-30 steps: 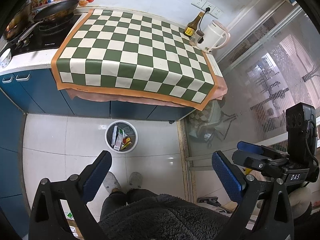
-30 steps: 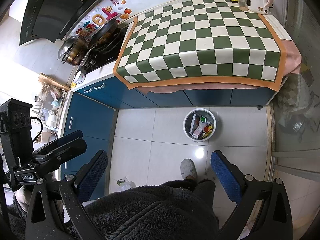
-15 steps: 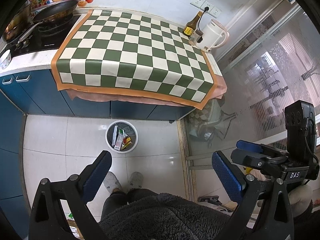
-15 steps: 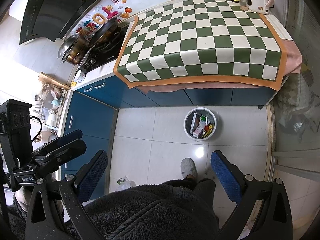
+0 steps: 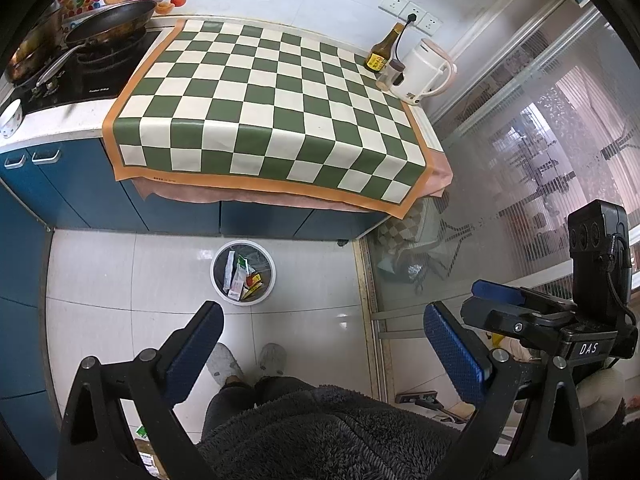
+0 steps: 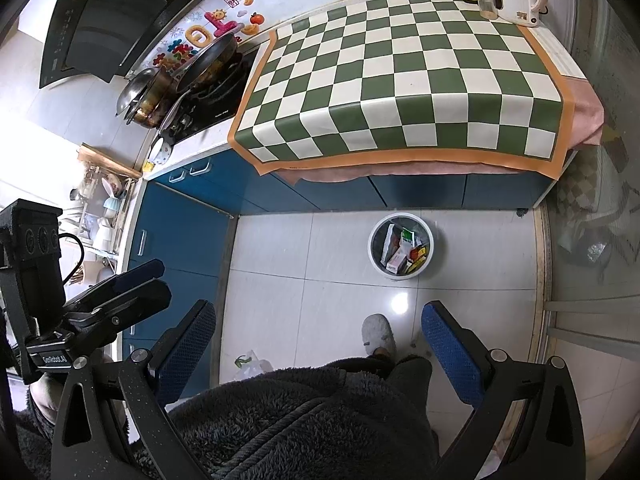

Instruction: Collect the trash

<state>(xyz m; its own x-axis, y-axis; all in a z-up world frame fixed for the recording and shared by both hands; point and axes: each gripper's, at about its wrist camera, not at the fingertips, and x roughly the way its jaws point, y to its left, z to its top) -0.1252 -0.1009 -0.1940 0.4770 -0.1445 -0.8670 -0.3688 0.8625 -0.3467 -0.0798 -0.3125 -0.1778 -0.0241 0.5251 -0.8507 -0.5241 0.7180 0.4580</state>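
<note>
A round white bin (image 5: 243,272) stands on the floor tiles in front of the blue cabinets, holding several wrappers and small cartons; it also shows in the right wrist view (image 6: 401,244). My left gripper (image 5: 322,330) is open and empty, held high above the floor, with the bin below and ahead. My right gripper (image 6: 318,326) is open and empty, also high up. Each gripper shows in the other's view, the right one (image 5: 520,312) shut-looking from the side and the left one (image 6: 116,292) likewise. The green checkered mat (image 5: 272,108) on the counter carries no trash.
A brown bottle (image 5: 382,50), a small jar (image 5: 390,76) and a white kettle (image 5: 422,72) stand at the mat's far right corner. Pans (image 5: 104,26) sit on the stove at left. A glass sliding door (image 5: 520,160) is on the right. A crumpled white bag (image 6: 250,366) lies on the floor.
</note>
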